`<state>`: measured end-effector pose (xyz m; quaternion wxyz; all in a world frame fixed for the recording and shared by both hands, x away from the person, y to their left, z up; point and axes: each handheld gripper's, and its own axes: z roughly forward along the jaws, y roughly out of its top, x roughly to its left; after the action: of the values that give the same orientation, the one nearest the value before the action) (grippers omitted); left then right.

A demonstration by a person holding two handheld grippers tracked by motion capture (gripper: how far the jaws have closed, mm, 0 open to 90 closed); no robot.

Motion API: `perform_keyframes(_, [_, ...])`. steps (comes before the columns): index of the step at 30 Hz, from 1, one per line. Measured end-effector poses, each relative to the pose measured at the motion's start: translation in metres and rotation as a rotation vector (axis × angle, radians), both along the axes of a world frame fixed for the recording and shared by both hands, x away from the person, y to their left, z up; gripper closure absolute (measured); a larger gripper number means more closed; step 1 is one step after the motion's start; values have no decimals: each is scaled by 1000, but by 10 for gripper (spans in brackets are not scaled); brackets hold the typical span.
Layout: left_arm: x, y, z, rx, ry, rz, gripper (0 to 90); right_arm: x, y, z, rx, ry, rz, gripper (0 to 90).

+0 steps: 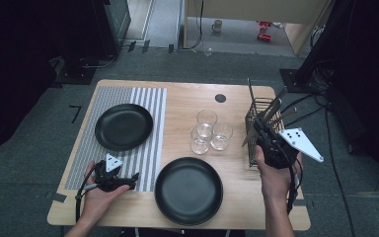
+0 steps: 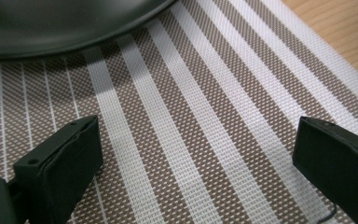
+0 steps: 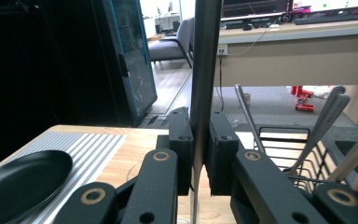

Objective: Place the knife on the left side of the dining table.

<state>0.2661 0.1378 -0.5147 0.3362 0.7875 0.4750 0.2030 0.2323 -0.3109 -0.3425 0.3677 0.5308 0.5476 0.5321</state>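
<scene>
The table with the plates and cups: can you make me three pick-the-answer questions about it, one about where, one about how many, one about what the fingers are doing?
1. Where is the wire cutlery basket?
A. on the striped mat
B. at the table's right side
C. on a plate

2. How many glasses stand together?
A. three
B. one
C. five

3. What is the right gripper doing?
A. hanging open
B. squeezing a glass
C. clamping a metal utensil

B, the basket stands right of the glasses.
A, three clear glasses cluster mid-table.
C, the right gripper view shows its fingers pressed on the upright utensil.
</scene>
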Motion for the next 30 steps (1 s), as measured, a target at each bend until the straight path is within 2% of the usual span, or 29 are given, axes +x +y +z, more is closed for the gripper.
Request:
perform_keyframes(6, [-3, -5, 8, -27, -28, -20, 15, -1, 6, 0, 5, -4, 20, 834])
perform_keyframes(12, [-6, -10, 16, -22, -51, -25, 15, -2, 13, -3, 6, -2, 37, 834])
perform_keyframes(17, [-8, -14, 26, -58, -50, -51, 17, -2, 18, -5, 16, 0, 54, 834])
perform_keyframes(30, [-11, -35, 54, -114, -97, -116, 17, -3, 36, -6, 14, 5, 107, 834])
